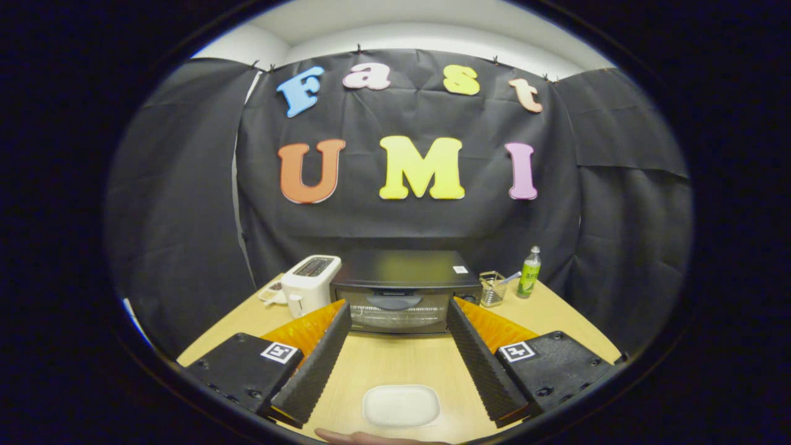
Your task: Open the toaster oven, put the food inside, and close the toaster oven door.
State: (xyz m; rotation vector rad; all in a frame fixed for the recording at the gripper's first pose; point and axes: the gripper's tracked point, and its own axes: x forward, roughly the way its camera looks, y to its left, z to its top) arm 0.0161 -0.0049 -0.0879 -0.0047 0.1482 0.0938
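the jaws [398,309] stand wide apart, the two fingers [315,361] spread over the wooden surface [395,364] and gripping nothing; neither finger touches any object. between the fingers, low and close to the gripper, lies one white dish [401,405], flat on the surface; whether it carries any food cannot be told. just below the dish a fingertip of a person's hand [361,437] shows at the near edge.

beyond the fingertips stands one black toaster oven [405,290], squarely ahead and framed between the two fingers, its glass door shut with the handle across the top of the door. just beside it on the left stands one white slot toaster [309,284], and near that toaster's far side sits a small plate or tray [272,292] with something on it too small to make out. on the oven's right stands one wire mesh holder [492,288] with a utensil leaning out of it, and beyond that one green bottle [529,272], upright, near the surface's far corner.
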